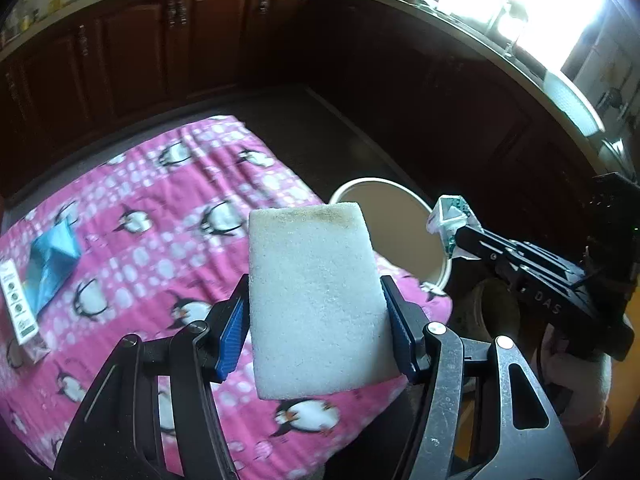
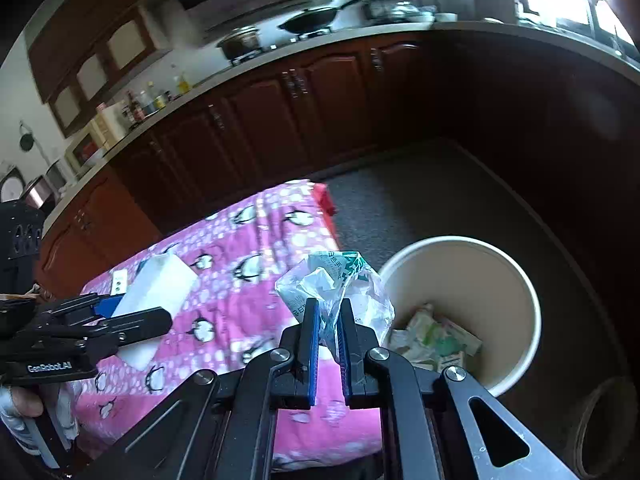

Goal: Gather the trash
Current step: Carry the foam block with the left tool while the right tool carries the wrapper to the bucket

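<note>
So the left gripper (image 1: 316,320) has its blue pads (image 1: 232,320) clamped on both long edges of a white sponge (image 1: 312,300), which stands upright between them with a brownish stain along its top edge. The sponge is held up above the pink penguin cloth (image 1: 140,240), not touching it. In the right wrist view the same sponge (image 2: 156,292) pokes out of that gripper at about 9 o'clock, with a hand (image 2: 24,404) wrapped round the handle lower down.

The right gripper (image 2: 328,340) is squeezed nearly shut on a crumpled wrapper (image 2: 336,284), clear plastic with green print. The wrapper bunches up above the pads and hangs just off the edge of the cloth, right next to the rim of the bin (image 2: 532,312). From the left camera the wrapper (image 1: 450,220) sits at 3 o'clock, over the bin's far side.

The bin (image 1: 400,216) is a round cream bucket on the dark floor (image 2: 420,200), tucked against the cloth's corner. Inside are already some pale green and white scraps (image 2: 436,340).

Still on the cloth at 9 o'clock of the left view: a blue foil packet (image 1: 52,264) and a thin white box (image 1: 18,304) just beside it. Dark wood cabinets (image 1: 160,40) run round the back under a counter, and a pan (image 2: 316,18) sits on the stove.
</note>
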Demonstrator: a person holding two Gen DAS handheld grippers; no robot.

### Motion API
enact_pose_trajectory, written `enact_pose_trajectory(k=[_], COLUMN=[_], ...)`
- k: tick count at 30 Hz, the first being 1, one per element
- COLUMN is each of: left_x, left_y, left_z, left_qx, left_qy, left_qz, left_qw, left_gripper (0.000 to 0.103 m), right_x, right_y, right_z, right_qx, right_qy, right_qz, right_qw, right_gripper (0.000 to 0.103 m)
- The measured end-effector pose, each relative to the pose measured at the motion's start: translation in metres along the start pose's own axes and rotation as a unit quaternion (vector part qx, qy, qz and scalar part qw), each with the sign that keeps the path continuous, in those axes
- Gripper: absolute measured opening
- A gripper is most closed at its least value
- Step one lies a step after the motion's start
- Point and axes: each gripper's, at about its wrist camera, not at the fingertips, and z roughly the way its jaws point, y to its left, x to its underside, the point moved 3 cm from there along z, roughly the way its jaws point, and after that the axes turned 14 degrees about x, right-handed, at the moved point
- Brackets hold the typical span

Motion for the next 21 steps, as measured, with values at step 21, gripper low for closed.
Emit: enact_pose_trajectory(k=[21], left_x=[-0.03], left_y=[-0.035], left_z=[0.072], left_qx=[0.032], left_qy=[0.033], left_qz=[0.03], left_qw=[0.9985], left_gripper=[0.059], right_x=[0.011], right_y=[-0.07], right_z=[0.022], right_qx=[0.053], right_qy=[0.035], right_qz=[0.052], right_qw=[0.997], right_gripper=[0.008])
